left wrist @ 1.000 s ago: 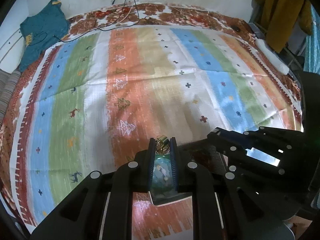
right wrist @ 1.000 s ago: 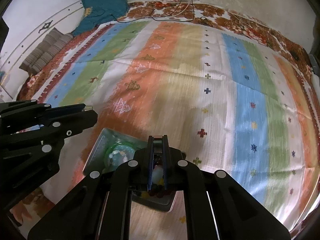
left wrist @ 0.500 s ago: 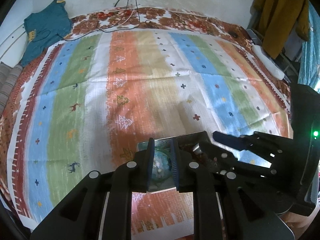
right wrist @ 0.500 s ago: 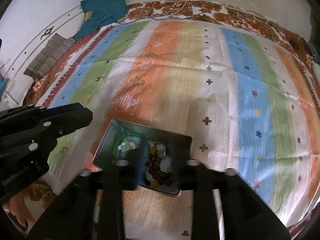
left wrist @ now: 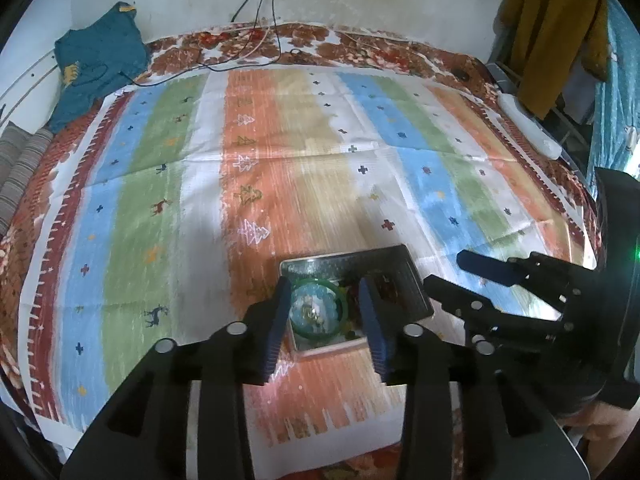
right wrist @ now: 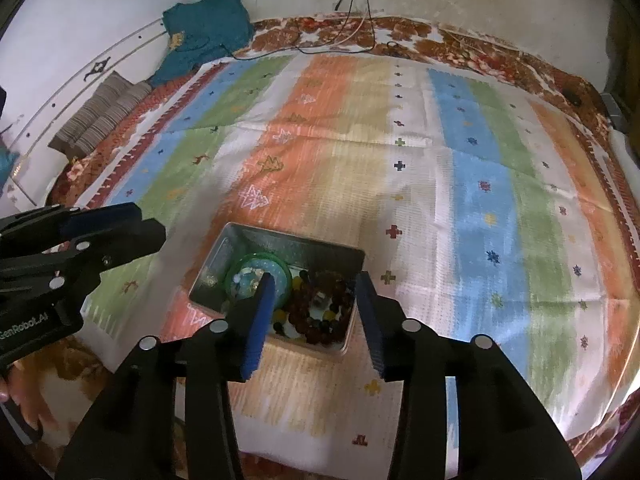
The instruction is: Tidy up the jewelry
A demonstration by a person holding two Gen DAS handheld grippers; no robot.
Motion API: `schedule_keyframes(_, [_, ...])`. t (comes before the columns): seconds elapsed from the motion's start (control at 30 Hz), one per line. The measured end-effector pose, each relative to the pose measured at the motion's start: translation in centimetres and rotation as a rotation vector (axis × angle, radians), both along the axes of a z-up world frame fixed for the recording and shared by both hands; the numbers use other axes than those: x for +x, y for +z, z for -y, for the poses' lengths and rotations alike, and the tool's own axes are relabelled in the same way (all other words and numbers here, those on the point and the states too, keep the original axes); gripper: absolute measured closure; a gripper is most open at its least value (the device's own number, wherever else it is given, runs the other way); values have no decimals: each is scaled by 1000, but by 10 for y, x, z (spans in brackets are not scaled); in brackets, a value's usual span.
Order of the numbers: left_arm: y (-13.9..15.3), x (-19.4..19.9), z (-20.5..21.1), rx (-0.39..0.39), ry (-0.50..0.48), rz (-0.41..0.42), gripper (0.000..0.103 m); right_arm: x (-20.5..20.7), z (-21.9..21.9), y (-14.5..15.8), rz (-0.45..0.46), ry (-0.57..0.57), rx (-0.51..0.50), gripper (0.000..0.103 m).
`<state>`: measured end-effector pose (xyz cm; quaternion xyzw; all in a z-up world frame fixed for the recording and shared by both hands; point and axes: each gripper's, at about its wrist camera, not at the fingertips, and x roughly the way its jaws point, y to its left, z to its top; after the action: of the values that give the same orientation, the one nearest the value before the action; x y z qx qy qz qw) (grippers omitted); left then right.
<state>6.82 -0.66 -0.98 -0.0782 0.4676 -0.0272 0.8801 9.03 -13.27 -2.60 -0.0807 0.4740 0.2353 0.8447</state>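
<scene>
A rectangular metal tin [right wrist: 288, 242] sits on the striped cloth near its front edge; it also shows in the left wrist view [left wrist: 408, 276]. Inside lie a green bangle [right wrist: 280, 266] around small pale pieces, and a dark red bead necklace [right wrist: 320, 308] with coloured beads. The bangle shows in the left wrist view [left wrist: 340, 300] too. My left gripper [left wrist: 324, 304] is open and empty, hovering above the tin's left half. My right gripper [right wrist: 316, 292] is open and empty above the tin's right half. Each gripper shows in the other's view, left [right wrist: 120, 226] and right [left wrist: 460, 276].
The striped cloth [right wrist: 400, 168] covers a bed with a floral sheet [left wrist: 360, 48]. A teal garment [left wrist: 96, 64] and striped cushions [right wrist: 100, 116] lie at the far left. Cables [left wrist: 256, 40] run along the back. A mustard garment [left wrist: 552, 32] hangs at right.
Both grippers have opened and pulled back up from the tin. The small gold piece the left one held and whatever the right one held are released; the tin's contents are now uncovered.
</scene>
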Motion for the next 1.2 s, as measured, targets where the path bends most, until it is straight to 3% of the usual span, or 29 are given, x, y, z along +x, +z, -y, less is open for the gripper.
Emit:
schedule_keyframes(0.8, [6, -60, 0, -22, -10, 65, 13, -46, 25, 19, 72, -24, -14, 20])
schedule_keyframes(1.0, [6, -68, 3, 0, -13, 68, 6, -55, 33, 24, 80, -32, -8, 12])
schedule_keyframes(1.2, [7, -75, 3, 8, -6, 92, 6, -67, 40, 28, 115, -32, 19, 9])
